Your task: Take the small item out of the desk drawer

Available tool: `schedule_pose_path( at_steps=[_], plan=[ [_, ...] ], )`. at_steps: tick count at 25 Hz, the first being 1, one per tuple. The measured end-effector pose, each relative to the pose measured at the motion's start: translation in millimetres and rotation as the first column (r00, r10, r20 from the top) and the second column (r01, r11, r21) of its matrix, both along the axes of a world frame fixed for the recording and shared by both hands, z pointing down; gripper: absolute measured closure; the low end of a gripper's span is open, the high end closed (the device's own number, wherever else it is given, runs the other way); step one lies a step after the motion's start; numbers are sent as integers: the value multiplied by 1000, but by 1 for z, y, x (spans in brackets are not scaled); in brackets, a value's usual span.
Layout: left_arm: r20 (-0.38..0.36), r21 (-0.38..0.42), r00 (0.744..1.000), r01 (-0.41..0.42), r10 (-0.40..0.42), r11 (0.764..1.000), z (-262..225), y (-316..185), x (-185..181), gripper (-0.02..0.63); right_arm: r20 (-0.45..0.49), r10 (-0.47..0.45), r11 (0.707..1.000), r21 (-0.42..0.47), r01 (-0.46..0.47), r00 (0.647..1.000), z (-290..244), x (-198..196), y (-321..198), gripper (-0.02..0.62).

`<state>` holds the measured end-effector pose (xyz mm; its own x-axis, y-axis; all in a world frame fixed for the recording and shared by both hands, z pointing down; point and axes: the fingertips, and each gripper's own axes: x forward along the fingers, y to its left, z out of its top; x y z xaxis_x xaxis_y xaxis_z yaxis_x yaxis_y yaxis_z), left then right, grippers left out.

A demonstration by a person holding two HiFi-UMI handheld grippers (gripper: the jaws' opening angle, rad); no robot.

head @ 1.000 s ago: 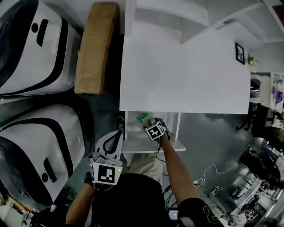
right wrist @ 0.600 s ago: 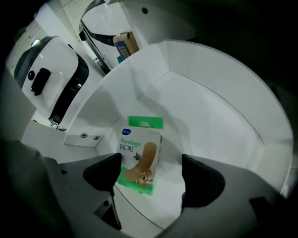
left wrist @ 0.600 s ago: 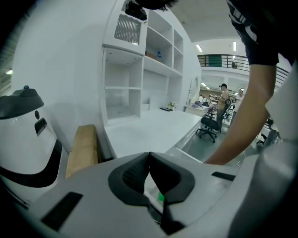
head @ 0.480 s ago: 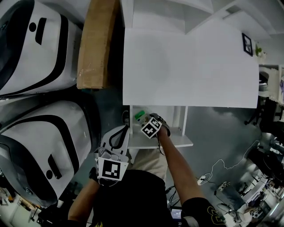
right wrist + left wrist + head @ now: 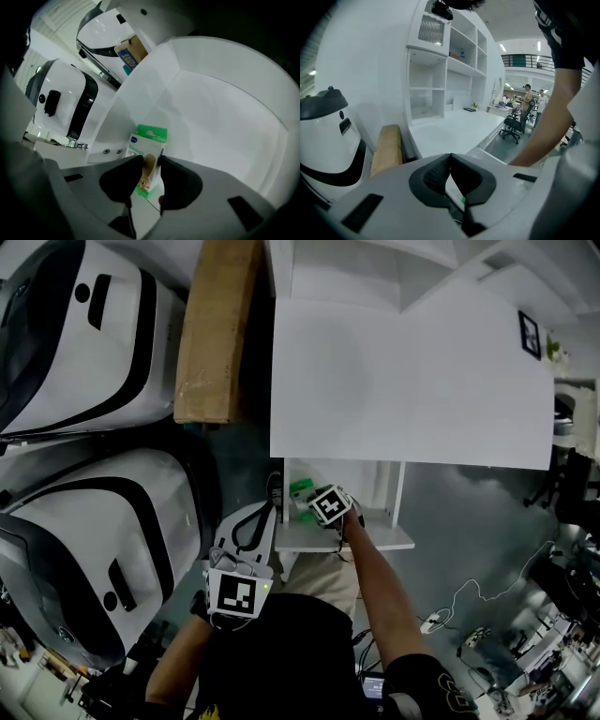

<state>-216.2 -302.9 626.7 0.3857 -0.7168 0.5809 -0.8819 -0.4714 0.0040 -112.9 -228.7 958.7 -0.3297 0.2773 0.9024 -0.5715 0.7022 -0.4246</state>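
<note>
A small green and white box (image 5: 149, 140) stands upright in the open white desk drawer (image 5: 211, 108). My right gripper (image 5: 151, 161) reaches into the drawer, its jaws closing with the box between them; both pads touch its sides. In the head view the box (image 5: 301, 489) shows as a green patch just under the desk top (image 5: 403, 381), with the right gripper (image 5: 314, 502) at it. My left gripper (image 5: 265, 512) hangs left of the drawer (image 5: 356, 540), outside it. Its jaws (image 5: 450, 155) are shut with nothing between them.
Two large white and black machine shells (image 5: 84, 343) (image 5: 94, 540) lie at the left. A brown cardboard box (image 5: 217, 334) rests beside the desk. White shelves (image 5: 440, 70) rise behind the desk. Cables (image 5: 450, 615) trail over the floor at the right.
The right gripper has stayed in the drawer at the green box. The left gripper has drifted slightly right, closer to the drawer's left side.
</note>
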Motion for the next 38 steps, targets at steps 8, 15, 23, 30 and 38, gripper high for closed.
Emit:
schedule_pose_path(
  at_steps=[8, 15, 23, 30, 38],
  plan=[
    [-17, 11, 1000, 22, -21, 1000, -19, 5, -4, 592, 121, -21, 1000, 25, 18, 992, -44, -6, 5, 540],
    [-30, 10, 999, 46, -45, 999, -26, 13, -11, 592, 67, -64, 992, 114, 56, 996, -51, 1, -2, 569],
    [-14, 20, 999, 33, -33, 999, -30, 21, -22, 592, 63, 1, 986, 164, -11, 998, -66, 5, -9, 578],
    [-14, 79, 1000, 9, -8, 997, -63, 19, -24, 592, 161, 152, 936, 292, -194, 975, -149, 17, -28, 580],
    [-53, 109, 995, -81, 87, 991, -104, 30, -12, 592, 377, 298, 729, 503, -465, 877, -324, 35, -45, 580]
  ],
)
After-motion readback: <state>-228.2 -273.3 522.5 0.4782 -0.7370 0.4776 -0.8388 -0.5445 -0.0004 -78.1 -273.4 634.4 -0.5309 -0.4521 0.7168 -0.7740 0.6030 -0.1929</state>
